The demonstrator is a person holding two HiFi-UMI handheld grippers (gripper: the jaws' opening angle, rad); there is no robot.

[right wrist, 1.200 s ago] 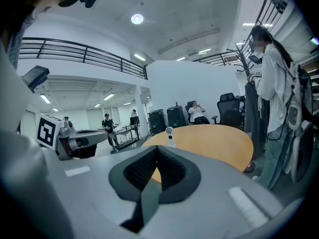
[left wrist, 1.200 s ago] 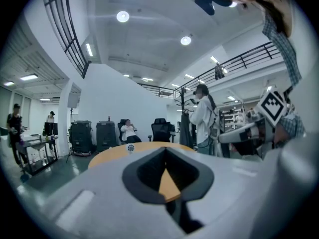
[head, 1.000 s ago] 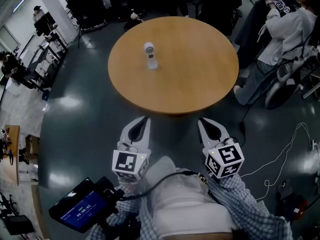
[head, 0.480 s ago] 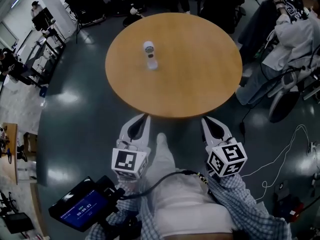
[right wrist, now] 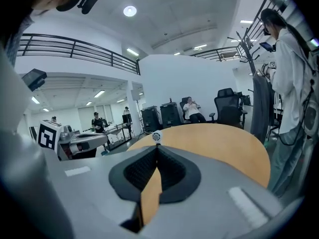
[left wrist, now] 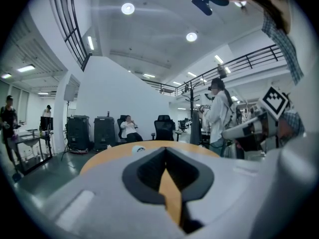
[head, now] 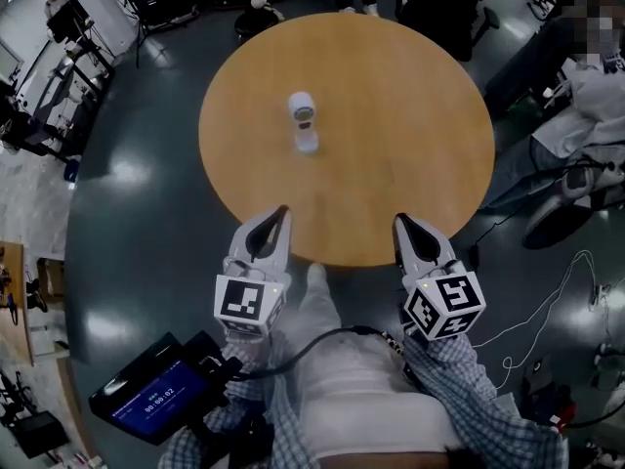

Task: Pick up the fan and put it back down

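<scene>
We are at the approach. The fan (head: pixel 304 122) stands upright on the table (head: pixel 420 154), left of centre and toward the far side, well apart from both grippers. The left gripper (head: pixel 281 213) and the right gripper (head: pixel 399 222) hover at the near rim with their tips pointing across the table. Each has its jaws pressed together at the tips with nothing between them, and only the wood of the table shows through the gap behind the pads. To do this step well, we judge that one gripper should take the job. The left lies more nearly in line with the fan, so we would reach with it and hold the right back at the rim, out of the way. We must part the jaws before we get near, wide enough to pass on either side of the body. Opening at the last instant risks a closed tip knocking the fan over. The fan looks tall, narrow and light on a small foot, so we would come in low and level. We would aim for the neck below the round head, centre it between the pads and close gently. After that we would lift straight up, then set it down flat before letting go.
</scene>
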